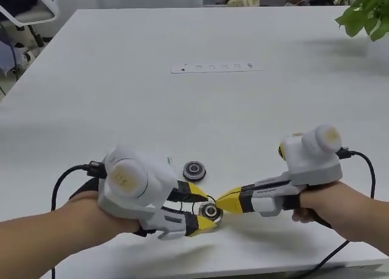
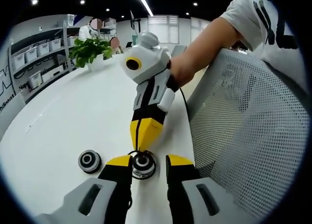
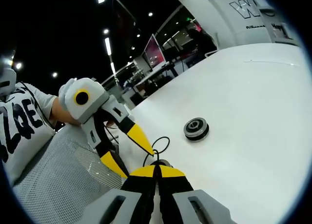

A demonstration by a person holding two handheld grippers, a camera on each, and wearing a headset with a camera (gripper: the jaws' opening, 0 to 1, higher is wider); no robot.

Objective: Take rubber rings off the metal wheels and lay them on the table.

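Head view: left tongs [image 1: 208, 211] clamp wheel [image 1: 211, 212]; right tongs [image 1: 220, 200] seemingly pinch ring [image 3: 163, 137].

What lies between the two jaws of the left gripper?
A metal wheel sits between them, in the left gripper view. The right gripper, jaws shut, pinches its rubber ring.

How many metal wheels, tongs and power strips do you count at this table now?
Metal wheels: 2, the held wheel and the loose wheel.
Tongs: 2, the left tongs and the right tongs.
Power strip: 1.
Total: 5.
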